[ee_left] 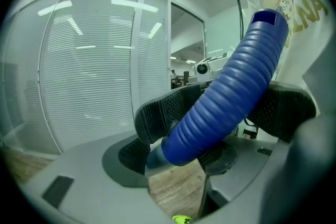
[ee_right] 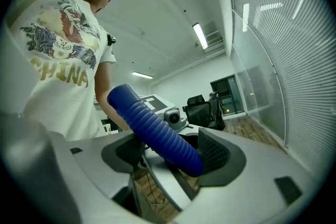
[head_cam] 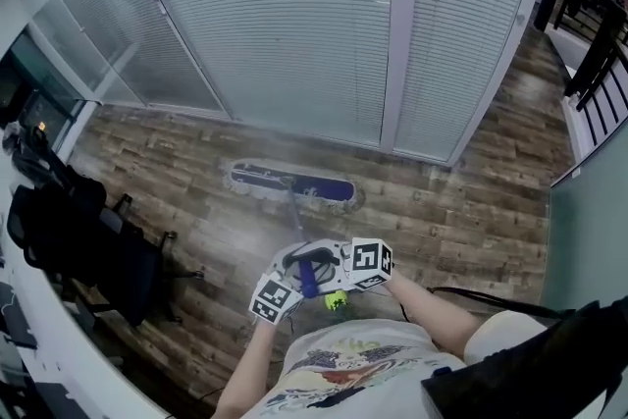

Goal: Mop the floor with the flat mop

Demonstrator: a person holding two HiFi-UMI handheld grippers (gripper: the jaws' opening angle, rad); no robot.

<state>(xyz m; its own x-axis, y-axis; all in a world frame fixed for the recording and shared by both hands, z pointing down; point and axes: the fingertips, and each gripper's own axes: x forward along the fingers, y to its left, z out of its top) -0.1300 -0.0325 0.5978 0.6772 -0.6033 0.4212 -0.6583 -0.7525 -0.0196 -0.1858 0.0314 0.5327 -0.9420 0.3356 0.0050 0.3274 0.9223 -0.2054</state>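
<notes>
Right now your left gripper (ee_left: 223, 110) and right gripper (ee_right: 168, 152) are both clenched on the mop's blue ribbed grip (head_cam: 308, 278), close to your chest. Beyond them the flat mop head (head_cam: 291, 183) lies on the wooden floor (head_cam: 471, 211), near the glass wall (head_cam: 294, 15).

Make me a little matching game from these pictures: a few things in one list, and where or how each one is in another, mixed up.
1. mop head
2. mop handle
3. office chair
4. blinds

a. black, at the person's left
b. pale, ahead of the person
c. flat on the wood floor
d. blue, clamped in the left gripper and right gripper

Pairs: 1-c, 2-d, 3-a, 4-b.
</notes>
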